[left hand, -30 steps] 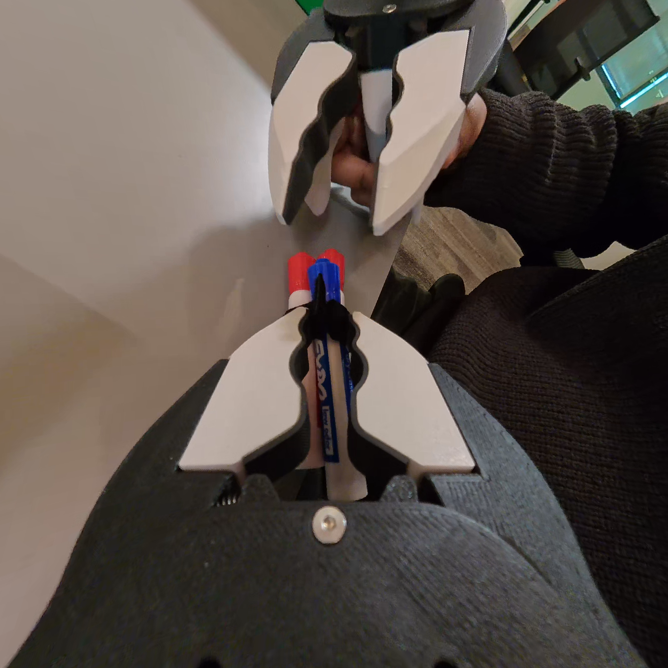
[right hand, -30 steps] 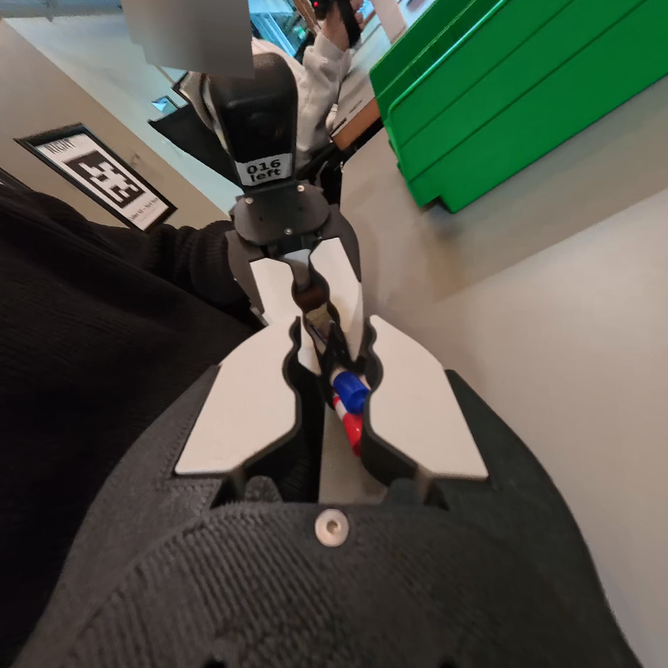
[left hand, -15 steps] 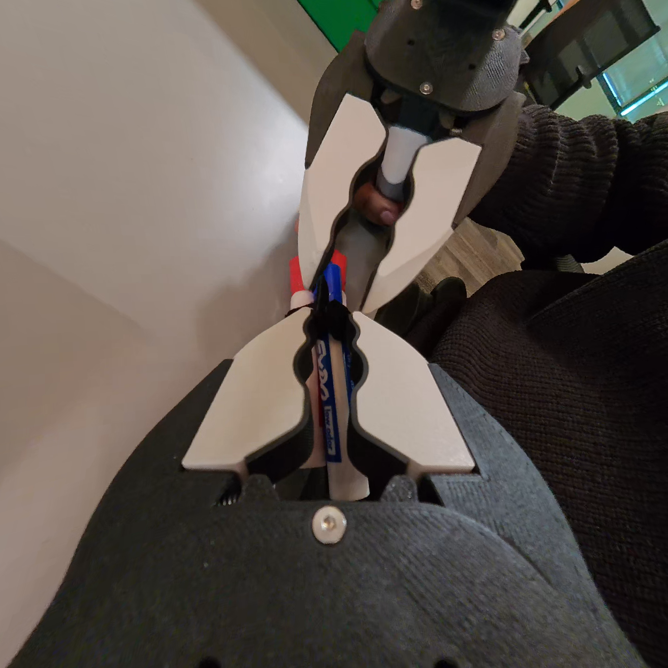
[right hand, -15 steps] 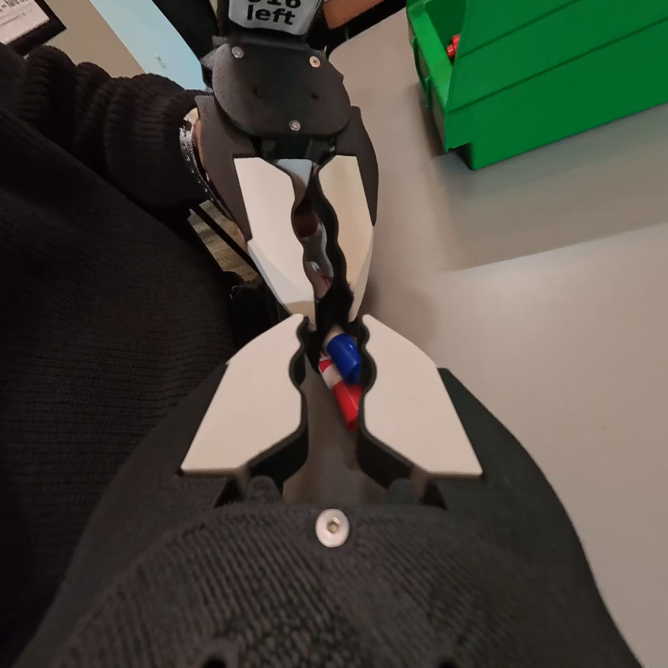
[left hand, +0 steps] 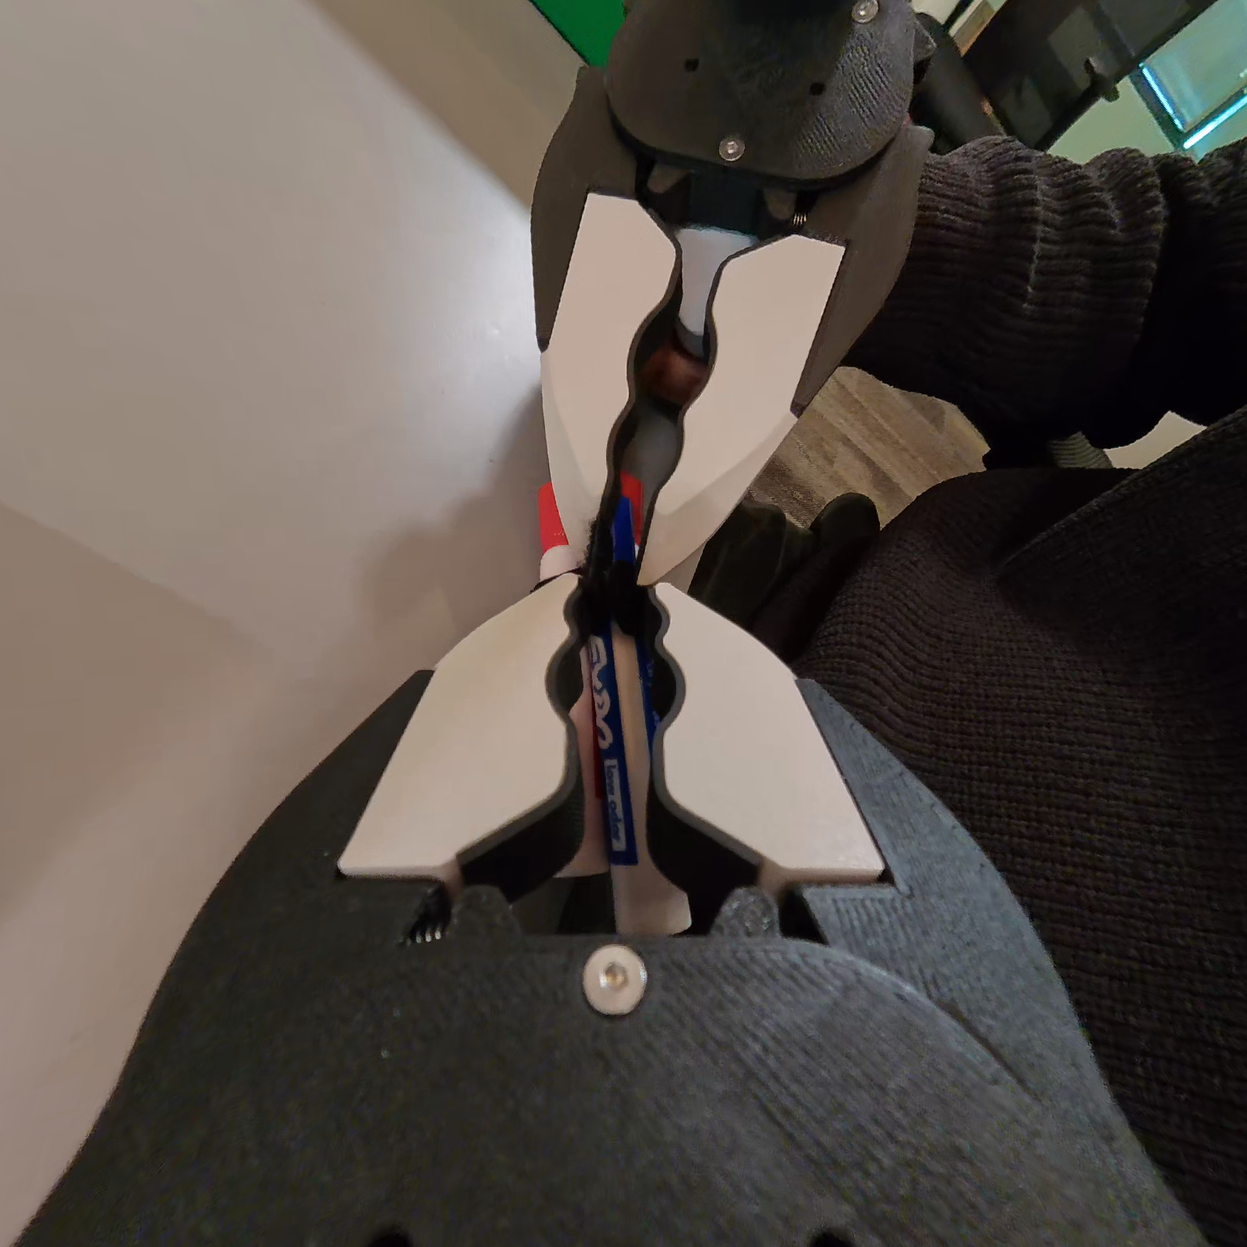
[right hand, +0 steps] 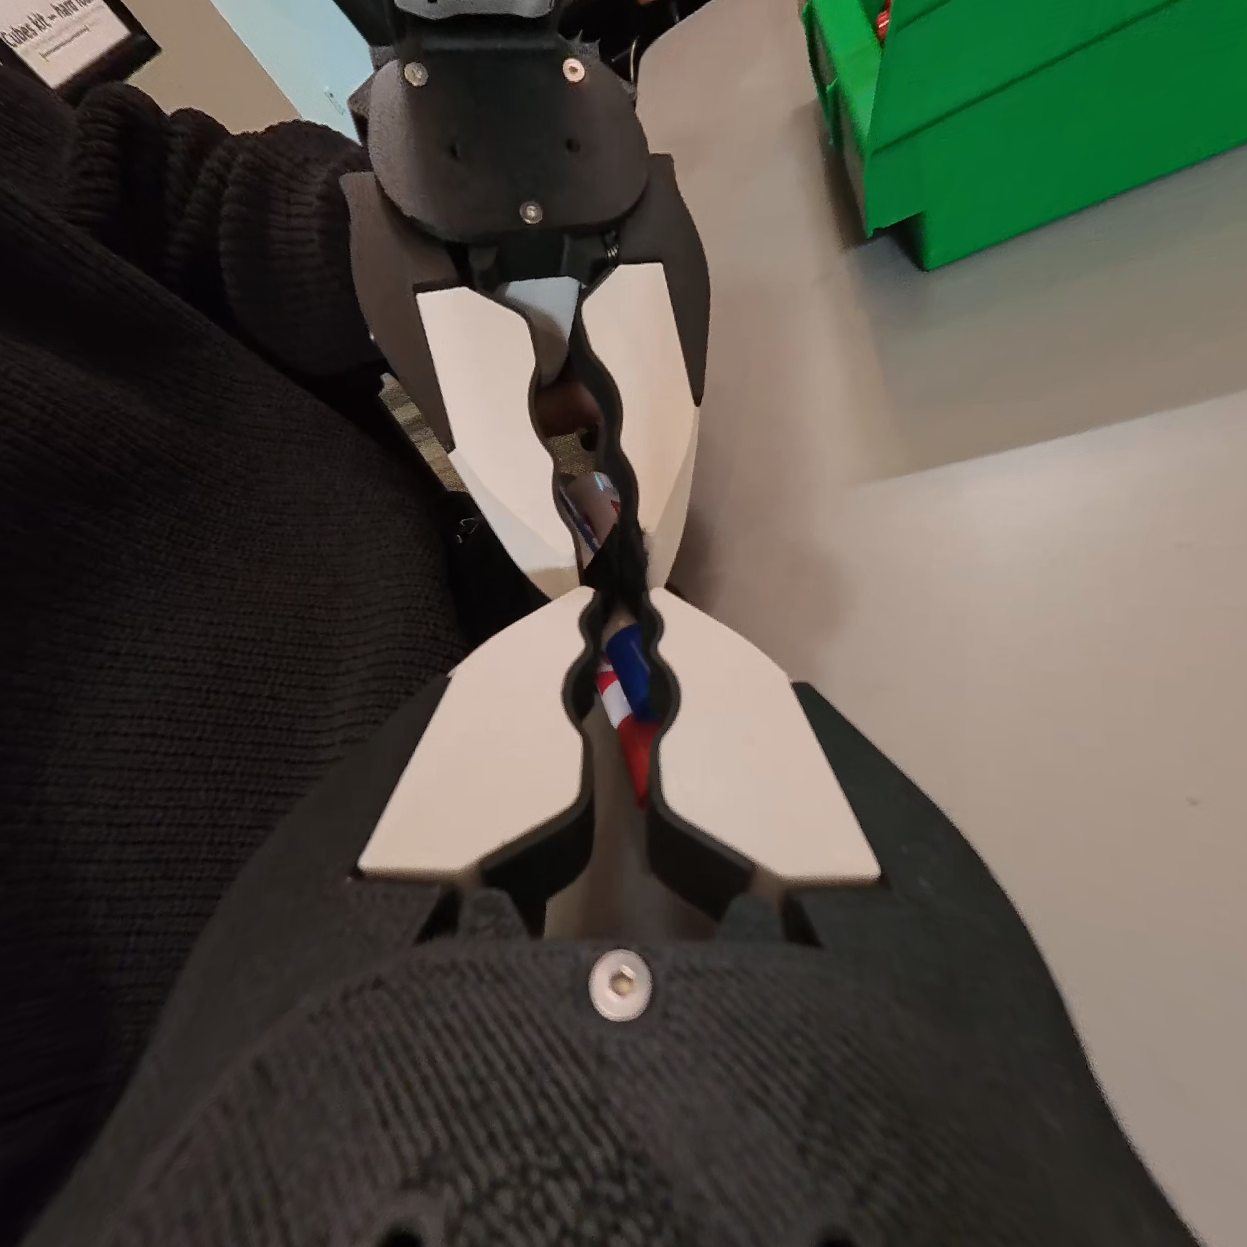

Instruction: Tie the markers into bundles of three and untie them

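Note:
My left gripper (left hand: 611,597) is shut on a bundle of whiteboard markers (left hand: 617,776) with white barrels, held above the grey table (left hand: 236,337). A black band (left hand: 607,587) wraps the bundle right at my fingertips. The red cap (left hand: 550,519) and blue cap (left hand: 624,533) stick out past them. My right gripper (left hand: 617,546) faces the left one tip to tip, its jaws closed around the capped ends. In the right wrist view the right gripper (right hand: 617,600) holds the blue cap (right hand: 631,668) and red cap (right hand: 638,756), with the left gripper (right hand: 614,546) opposite and the band (right hand: 624,560) between.
Stacked green bins (right hand: 1046,135) stand on the table (right hand: 1012,607) at the far right. A person's black knitted sleeves (left hand: 1046,270) and body (right hand: 202,607) fill one side of each view. A framed sign (right hand: 61,40) hangs at the top left. Both grippers' tips are close together, under 4 cm apart.
The right gripper came in from farther off with its jaws open, slid over the capped ends of the markers and closed on them. The left gripper kept its hold on the bundle.

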Available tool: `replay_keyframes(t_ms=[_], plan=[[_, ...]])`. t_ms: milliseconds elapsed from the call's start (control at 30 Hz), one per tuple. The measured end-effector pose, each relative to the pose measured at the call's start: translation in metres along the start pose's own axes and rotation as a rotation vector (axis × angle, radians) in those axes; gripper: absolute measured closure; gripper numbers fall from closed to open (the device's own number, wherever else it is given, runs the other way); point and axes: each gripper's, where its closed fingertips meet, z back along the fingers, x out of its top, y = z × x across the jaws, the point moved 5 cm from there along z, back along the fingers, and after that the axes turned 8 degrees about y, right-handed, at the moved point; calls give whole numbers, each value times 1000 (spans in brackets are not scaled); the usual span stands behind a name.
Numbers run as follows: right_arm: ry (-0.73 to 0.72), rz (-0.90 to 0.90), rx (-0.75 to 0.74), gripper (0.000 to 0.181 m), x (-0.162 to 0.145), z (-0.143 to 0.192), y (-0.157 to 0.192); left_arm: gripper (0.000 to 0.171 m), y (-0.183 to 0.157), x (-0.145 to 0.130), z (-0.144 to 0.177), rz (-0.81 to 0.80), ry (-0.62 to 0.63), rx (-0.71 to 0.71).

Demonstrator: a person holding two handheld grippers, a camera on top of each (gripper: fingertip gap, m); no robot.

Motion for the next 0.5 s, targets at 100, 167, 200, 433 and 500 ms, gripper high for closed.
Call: replay_keyframes(t_ms=[100,167,200,433,500], plan=[[9,-8,10,175,-1,-1,0,157,-2,0,-1,-14,3,1],[15,5,4,177,-1,-1,1,157,-3,0,-1,-20,3,2],[19,19,-2,177,-1,-1,2,157,-3,0,-1,-19,3,3],[24,47,-32,178,-1,0,2,143,-2,-1,9,-22,-9,-9],[18,41,-41,178,-1,3,0,141,2,-4,16,-17,-4,5]])
